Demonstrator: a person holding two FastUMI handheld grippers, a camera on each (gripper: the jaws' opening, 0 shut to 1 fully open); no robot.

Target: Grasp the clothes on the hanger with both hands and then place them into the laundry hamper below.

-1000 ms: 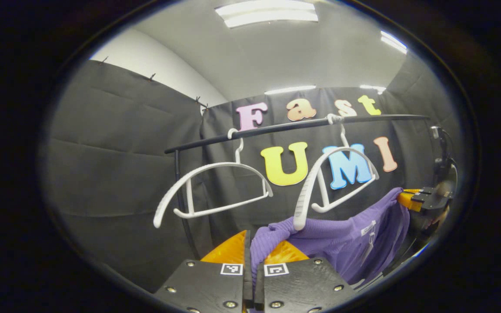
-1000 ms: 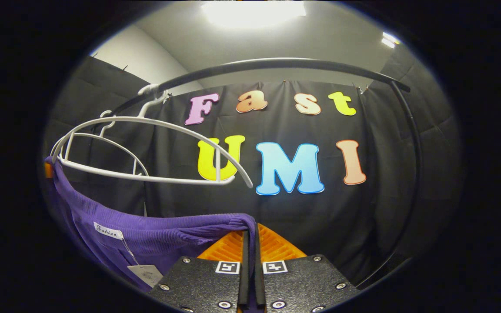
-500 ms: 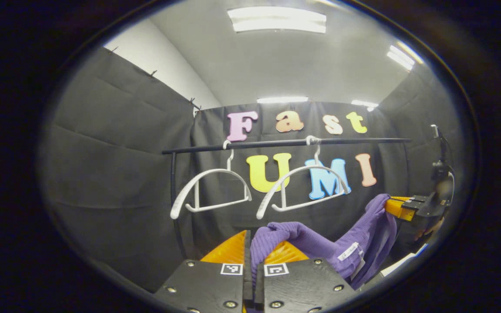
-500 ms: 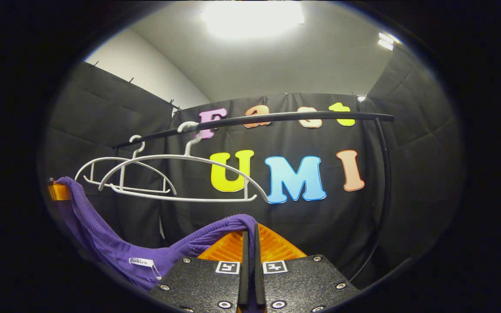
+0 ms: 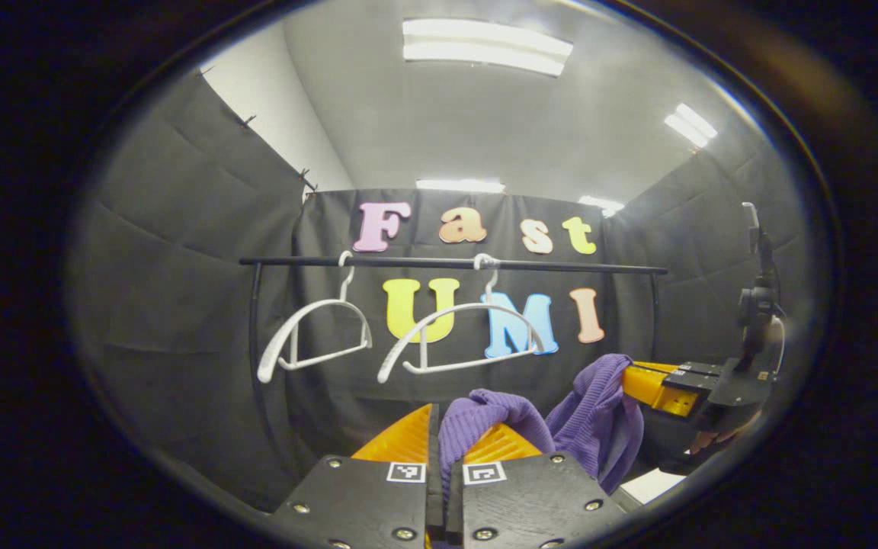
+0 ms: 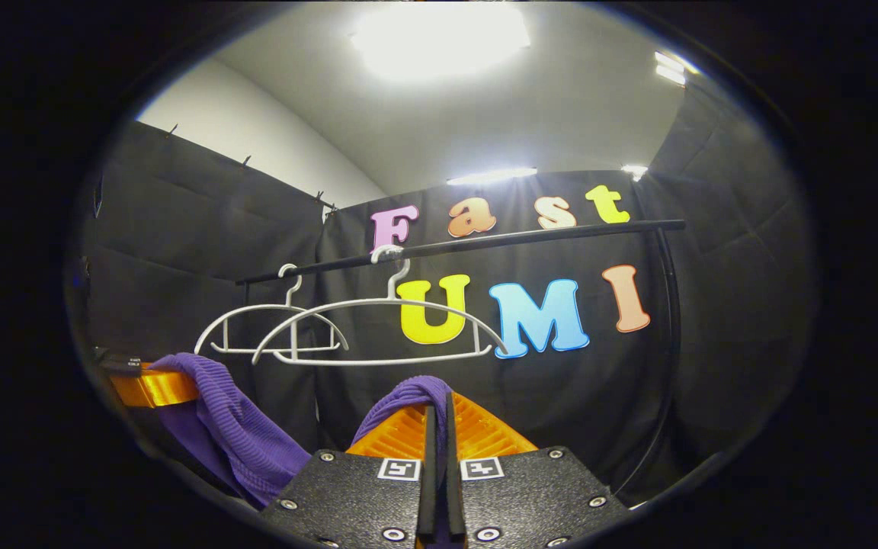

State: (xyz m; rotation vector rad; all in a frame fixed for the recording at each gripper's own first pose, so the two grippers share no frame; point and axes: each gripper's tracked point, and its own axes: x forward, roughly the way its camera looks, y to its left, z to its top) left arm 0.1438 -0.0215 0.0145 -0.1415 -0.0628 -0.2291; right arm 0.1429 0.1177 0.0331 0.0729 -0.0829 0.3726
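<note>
The purple knitted garment [image 5: 595,412] is off the hangers and is carried between the two grippers, below the level of the rail [image 5: 454,263]. In the left gripper view, the left gripper [image 5: 437,427] is seen with its jaws closed almost completely, a fold of the knit pinched between them and bulging up over the tips. Farther off to the right of that view, the right gripper [image 5: 656,385] is seen gripping the other end of the cloth, which sags in a loop between the two holds. In the right gripper view, the right gripper's jaws are likewise drawn together on a ridge of purple fabric [image 6: 416,393], and the left gripper [image 6: 153,387] is seen at the far left with cloth draped over it.

Two white hangers [image 5: 454,335] are left bare on the rail, well apart from the garment.

The garment is judged to be light, soft and limp — a ribbed knit that stretches and folds freely and offers no stiffness of its own. It is not thought fragile or slippery; the ribbing should give the jaws purchase. A pinch at each shoulder or upper edge, as held now, is judged the sensible hold, so that the body hangs down and can be lowered in first. The hamper is not seen, so its position relative to the cloth cannot be told.
</note>
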